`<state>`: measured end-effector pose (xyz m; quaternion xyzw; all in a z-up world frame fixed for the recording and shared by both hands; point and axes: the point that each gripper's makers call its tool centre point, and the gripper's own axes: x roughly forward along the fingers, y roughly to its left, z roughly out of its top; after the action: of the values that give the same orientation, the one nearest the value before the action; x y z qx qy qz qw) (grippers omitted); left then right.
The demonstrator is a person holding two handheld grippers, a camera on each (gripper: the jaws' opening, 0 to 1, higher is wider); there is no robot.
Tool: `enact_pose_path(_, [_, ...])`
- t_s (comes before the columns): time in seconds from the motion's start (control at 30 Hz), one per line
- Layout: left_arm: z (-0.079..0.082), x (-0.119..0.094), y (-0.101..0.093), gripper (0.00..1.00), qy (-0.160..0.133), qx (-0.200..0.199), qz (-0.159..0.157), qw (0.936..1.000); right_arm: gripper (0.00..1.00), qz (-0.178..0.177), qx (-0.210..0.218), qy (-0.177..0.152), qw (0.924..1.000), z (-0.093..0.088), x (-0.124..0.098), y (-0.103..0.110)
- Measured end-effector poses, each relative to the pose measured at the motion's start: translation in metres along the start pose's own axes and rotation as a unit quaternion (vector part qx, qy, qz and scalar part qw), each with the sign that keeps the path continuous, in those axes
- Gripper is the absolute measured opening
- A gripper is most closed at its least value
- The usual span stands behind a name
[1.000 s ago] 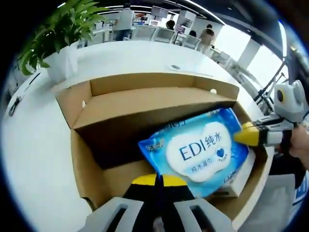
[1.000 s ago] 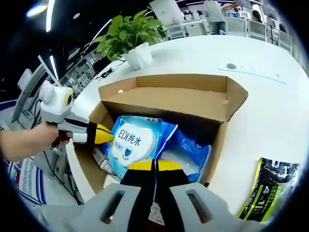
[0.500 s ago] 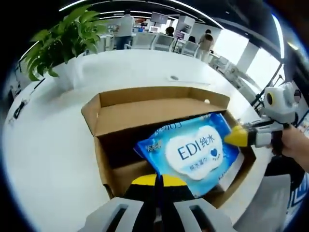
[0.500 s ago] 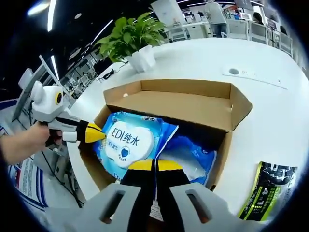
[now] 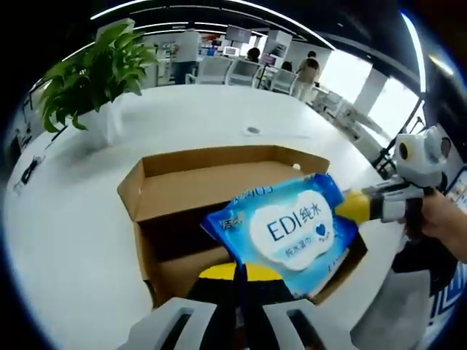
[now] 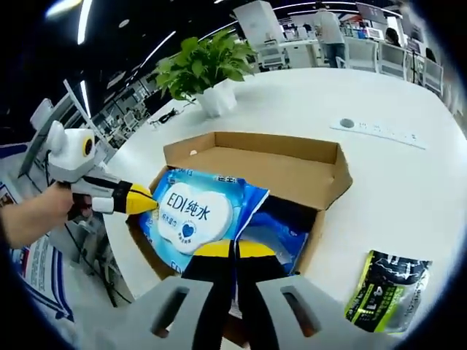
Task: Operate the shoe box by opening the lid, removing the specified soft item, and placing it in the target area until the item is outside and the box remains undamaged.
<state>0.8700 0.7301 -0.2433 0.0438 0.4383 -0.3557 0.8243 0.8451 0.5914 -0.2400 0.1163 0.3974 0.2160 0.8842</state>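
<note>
Blue EDI wet-wipes pack [image 5: 292, 230] [image 6: 197, 215] is held above the open cardboard shoe box [image 5: 197, 189] [image 6: 292, 164], gripped at opposite edges: left tongs [image 5: 237, 273] [image 6: 142, 198] closed on its 6 o'clock edge in the left gripper view, right tongs [image 6: 235, 251] [image 5: 350, 206] closed on its other edge. The box sits on the white counter [image 5: 66, 219] [image 6: 394, 182]; potted plant [image 5: 91, 80] [image 6: 208, 69] at 10–11 o'clock beyond the box, green-black pouch [image 6: 387, 292] at 4 o'clock in the right gripper view.

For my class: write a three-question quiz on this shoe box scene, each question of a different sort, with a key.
1. True or false: the box lid is open.
2. What grips the blue wipes pack? A) left gripper alone B) both grippers C) neither
3. Fill in: beside the shoe box on the white table lies a black and ____ pouch.

Key: 1 true; 2 B, with the right gripper on the opposite edge; 3 green.
</note>
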Motion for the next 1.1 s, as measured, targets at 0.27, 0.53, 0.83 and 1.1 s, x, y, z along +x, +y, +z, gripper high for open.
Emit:
enact_pose_path(0.27, [0.015,0.005,-0.027,0.0,-0.006,0.009,-0.007,0.9999,0.0,-0.008,-0.001,-0.007,0.9999,0.002,-0.025,-0.018])
enact_pose_path(0.53, [0.025,0.013,-0.062,0.0,-0.008,0.017,-0.019,0.9996,0.0,-0.018,0.004,-0.017,0.9997,-0.001,-0.056,-0.038])
enact_pose_path(0.83, [0.034,0.024,-0.098,0.0,-0.008,0.031,-0.032,0.999,0.0,-0.031,0.013,-0.026,0.9991,-0.008,-0.087,-0.065])
enact_pose_path(1.1, [0.044,0.038,-0.132,0.0,-0.007,0.043,-0.045,0.998,0.0,-0.045,0.023,-0.033,0.9982,-0.016,-0.115,-0.092])
